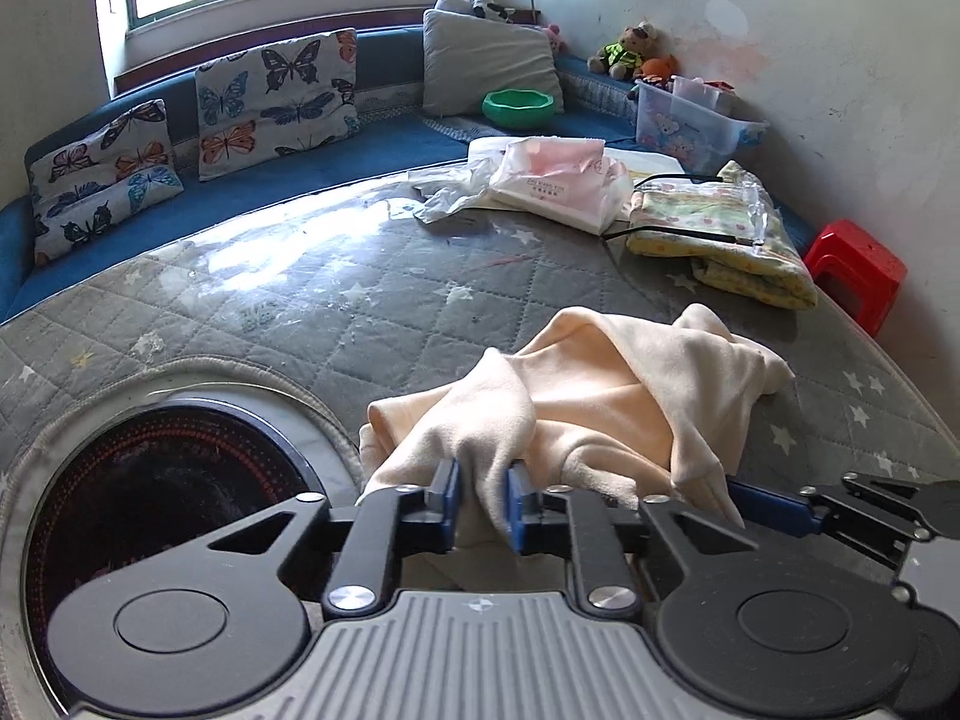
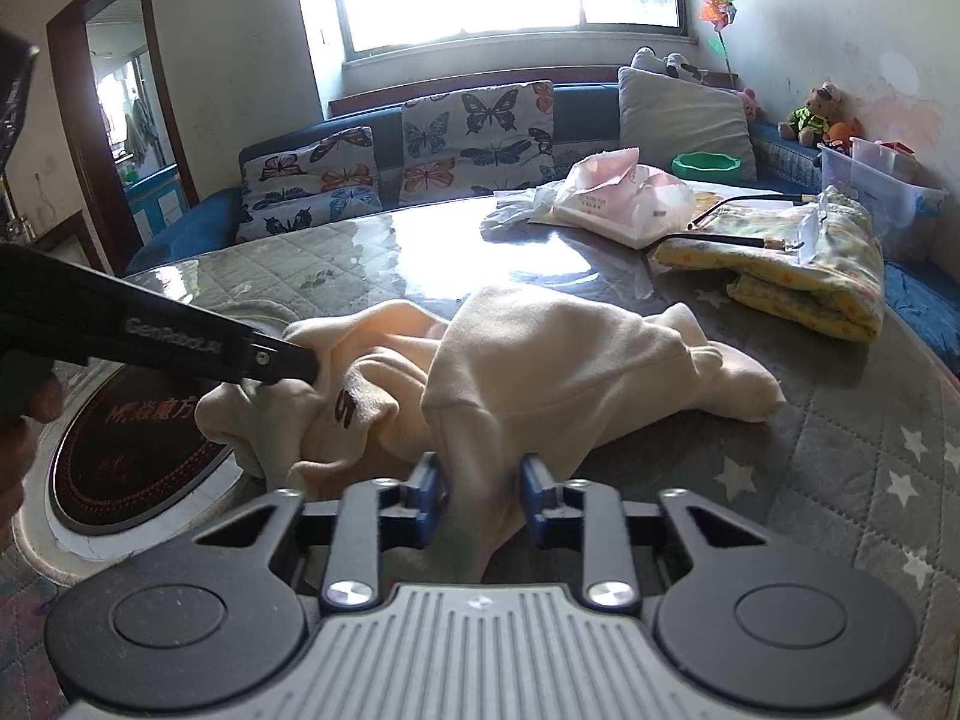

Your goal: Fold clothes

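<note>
A cream garment lies crumpled on the grey quilted table cover; it also shows in the right wrist view. My left gripper is shut on a fold of its near edge, cloth bunched between the blue pads. My right gripper is shut on another fold of the garment at its near side. The right gripper's arm shows at the right of the left wrist view. The left gripper shows at the garment's left end in the right wrist view.
A round black cooktop is set into the table at the near left. A folded yellow patterned cloth with a black cable, plastic bags, a green bowl, butterfly cushions, a clear storage box and a red stool lie beyond.
</note>
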Demonstrator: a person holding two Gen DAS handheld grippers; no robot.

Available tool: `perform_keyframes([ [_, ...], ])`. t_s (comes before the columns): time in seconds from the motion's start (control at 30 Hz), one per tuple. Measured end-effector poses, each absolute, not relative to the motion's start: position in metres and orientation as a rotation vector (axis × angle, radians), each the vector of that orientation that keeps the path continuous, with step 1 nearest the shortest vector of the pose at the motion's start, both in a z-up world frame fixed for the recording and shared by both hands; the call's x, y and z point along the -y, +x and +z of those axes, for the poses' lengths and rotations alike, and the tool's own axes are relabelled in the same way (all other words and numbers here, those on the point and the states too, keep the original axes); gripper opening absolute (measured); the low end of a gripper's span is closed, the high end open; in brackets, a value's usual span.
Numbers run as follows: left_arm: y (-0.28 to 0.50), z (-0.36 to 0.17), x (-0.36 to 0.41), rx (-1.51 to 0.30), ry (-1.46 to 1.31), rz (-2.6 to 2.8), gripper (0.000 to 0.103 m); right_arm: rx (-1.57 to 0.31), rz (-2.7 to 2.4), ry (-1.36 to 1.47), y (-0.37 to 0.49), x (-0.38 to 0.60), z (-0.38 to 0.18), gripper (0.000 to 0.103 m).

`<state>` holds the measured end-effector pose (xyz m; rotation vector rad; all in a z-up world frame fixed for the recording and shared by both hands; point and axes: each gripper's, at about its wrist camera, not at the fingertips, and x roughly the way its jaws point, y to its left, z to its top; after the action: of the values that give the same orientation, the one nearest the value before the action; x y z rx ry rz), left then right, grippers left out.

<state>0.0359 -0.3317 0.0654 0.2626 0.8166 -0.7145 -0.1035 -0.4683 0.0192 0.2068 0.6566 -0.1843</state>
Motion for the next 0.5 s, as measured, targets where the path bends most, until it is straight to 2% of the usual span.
perform_keyframes([
  [0.2,0.028,0.064,0.316,-0.816,0.251,-0.726,0.012,-0.648,-0.178,0.193,-0.114,0.468,0.018,0.011],
  [0.5,0.006,0.062,0.287,-0.800,0.240,-0.733,0.011,-0.650,-0.158,0.169,-0.139,0.463,0.018,0.010],
])
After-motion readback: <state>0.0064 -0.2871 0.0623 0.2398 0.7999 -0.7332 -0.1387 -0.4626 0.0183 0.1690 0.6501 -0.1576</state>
